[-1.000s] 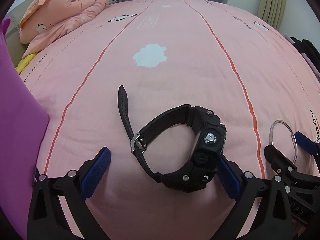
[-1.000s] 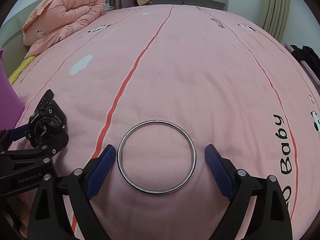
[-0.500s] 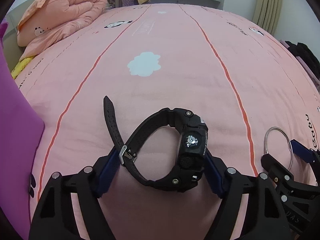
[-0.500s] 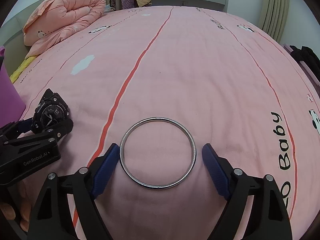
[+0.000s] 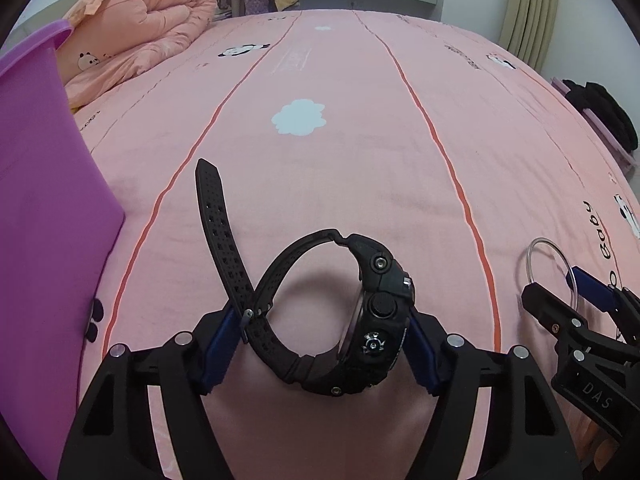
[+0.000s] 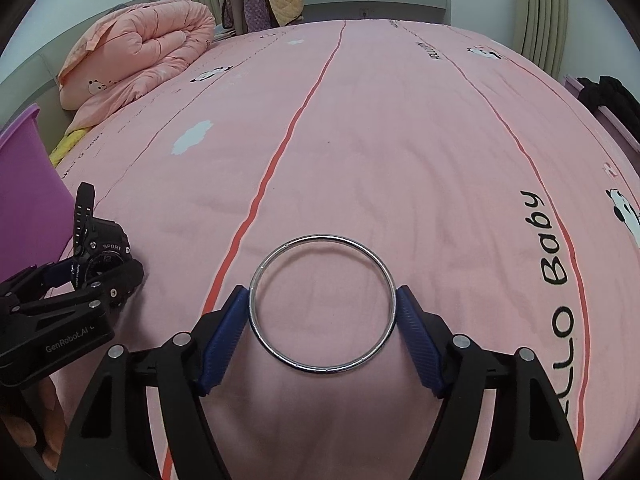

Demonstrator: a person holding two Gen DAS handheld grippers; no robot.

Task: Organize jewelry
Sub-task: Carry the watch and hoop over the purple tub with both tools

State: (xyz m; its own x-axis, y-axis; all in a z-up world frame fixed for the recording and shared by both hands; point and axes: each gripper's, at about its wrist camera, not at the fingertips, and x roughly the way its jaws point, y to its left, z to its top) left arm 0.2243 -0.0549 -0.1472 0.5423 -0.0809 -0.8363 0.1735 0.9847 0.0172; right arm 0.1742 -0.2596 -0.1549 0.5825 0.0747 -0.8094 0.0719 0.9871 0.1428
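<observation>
At the left edge of the pink bedsheet (image 5: 360, 168) stands a purple bin (image 5: 44, 184), seen only from outside, so what it holds cannot be told. Its wall rises close beside the left gripper (image 5: 318, 342) and shows again at the left border of the right wrist view.

Near the front edge of the bed, the left gripper is clamped on a black watch (image 5: 376, 320): one blue pad presses the strap at the buckle, the other presses the case, and the loop of the strap stands between them with its free tail pointing away over the sheet. A shadow lies on the sheet under the watch (it looks raised off the fabric, though only slightly). To its right, the right gripper (image 6: 322, 326) grips a silver bangle (image 6: 323, 303), its two blue pads touching the ring on opposite sides; the ring lies nearly flat, its far arc casting a thin shadow on the sheet. The two grippers sit near each other, each visible at the side of the other's view.

A second ago both pairs of pads stood wide of their items, with the watch and bangle resting on the sheet between them. Half a second ago the left pads had already met the watch, while the right pads were still clear of the bangle. Now both are closed, and the purple bin shows more of its rim than before.

A folded peach quilt (image 6: 136, 48) lies at the far left corner of the bed.
</observation>
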